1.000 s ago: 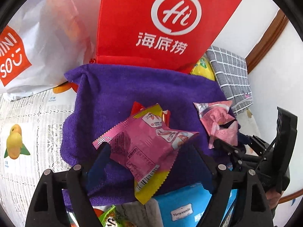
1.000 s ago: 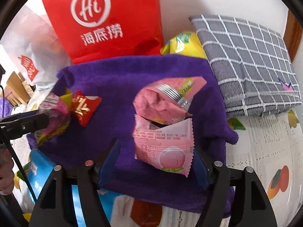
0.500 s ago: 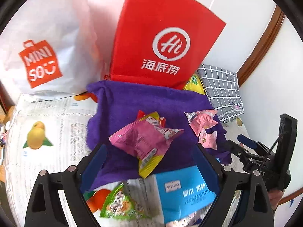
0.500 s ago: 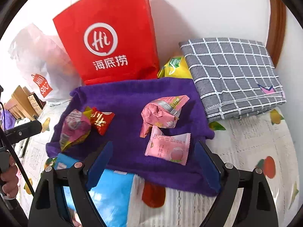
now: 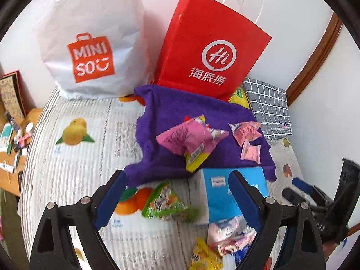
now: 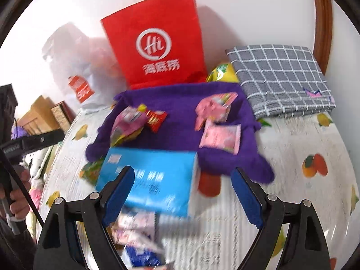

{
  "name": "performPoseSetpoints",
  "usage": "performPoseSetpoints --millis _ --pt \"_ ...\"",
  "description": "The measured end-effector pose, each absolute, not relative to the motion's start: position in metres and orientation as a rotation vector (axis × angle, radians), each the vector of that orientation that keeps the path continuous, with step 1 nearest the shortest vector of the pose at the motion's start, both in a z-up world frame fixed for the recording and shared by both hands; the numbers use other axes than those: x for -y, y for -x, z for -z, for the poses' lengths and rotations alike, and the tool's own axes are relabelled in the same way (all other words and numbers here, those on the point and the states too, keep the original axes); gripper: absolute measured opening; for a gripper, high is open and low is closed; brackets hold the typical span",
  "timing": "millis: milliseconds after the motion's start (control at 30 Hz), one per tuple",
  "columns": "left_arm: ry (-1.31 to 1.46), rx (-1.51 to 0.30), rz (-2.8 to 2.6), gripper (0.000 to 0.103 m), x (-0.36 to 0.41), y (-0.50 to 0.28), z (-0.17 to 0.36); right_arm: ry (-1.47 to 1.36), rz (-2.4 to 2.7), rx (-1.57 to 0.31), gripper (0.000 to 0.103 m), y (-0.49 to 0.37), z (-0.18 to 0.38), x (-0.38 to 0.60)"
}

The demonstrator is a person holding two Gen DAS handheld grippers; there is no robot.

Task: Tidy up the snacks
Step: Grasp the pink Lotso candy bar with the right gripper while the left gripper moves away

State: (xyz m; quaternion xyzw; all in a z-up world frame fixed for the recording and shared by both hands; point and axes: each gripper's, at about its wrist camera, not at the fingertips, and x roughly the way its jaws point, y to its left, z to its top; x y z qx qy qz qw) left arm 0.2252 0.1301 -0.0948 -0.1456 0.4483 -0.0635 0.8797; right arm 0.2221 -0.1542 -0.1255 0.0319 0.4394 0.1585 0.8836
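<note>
1. Left gripper (image 5: 176, 199): jaws spread wide, nothing between the blue pads, held above the fruit-print bedsheet (image 5: 83, 171).
2. Right gripper (image 6: 182, 193): jaws likewise wide apart, empty, above the blue box (image 6: 150, 177) and the sheet.
3. Nearest snacks, at the lower edge of the left view: yellow packet (image 5: 205, 257) and a loose heap of pink-and-white wrappers (image 5: 229, 232), touching one another.
4. Green packet (image 5: 165, 204) flat on the sheet, just beside the blue box, near the front hem of the purple towel (image 5: 171, 112).
5. Blue box lying against the towel's front edge.
6. On the towel, left side: large pink-and-yellow packet (image 5: 191, 140) with a small red packet (image 6: 156, 119) touching it.
7. On the towel, right side: crumpled pink packet (image 5: 245, 131), and a flat pink peach packet (image 5: 250, 151) just in front of it.
8. Behind the towel: red paper bag (image 5: 211, 54) upright, white Miniso bag (image 5: 90, 42) beside it, yellow packet at the bag's foot (image 6: 221, 73), folded grey checked cloth (image 6: 281, 78) to the right.
</note>
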Motion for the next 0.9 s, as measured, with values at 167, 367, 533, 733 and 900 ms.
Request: performPoseSetpoints --millis 167,367,533,733,900 --pt "0.322 -0.935 0.127 0.092 -0.137 -0.206 0.096 -0.034 -0.383 -0.953 0.084 -0.199 0.143 0.141" --pt "0.334 -0.928 0.129 0.092 -0.144 -0.185 0.097 -0.059 -0.45 -1.033 0.071 -0.184 0.163 0.133" --pt "0.337 -0.919 0.135 0.092 -0.145 -0.173 0.094 -0.042 -0.468 -1.059 0.025 -0.173 0.17 0.126" --pt "0.334 -0.902 0.15 0.092 -0.139 -0.158 0.087 -0.09 -0.473 -0.997 0.008 -0.152 0.153 0.14" --pt "0.322 -0.893 0.164 0.092 -0.126 -0.149 0.084 -0.149 -0.375 -0.926 0.007 -0.132 0.138 0.182"
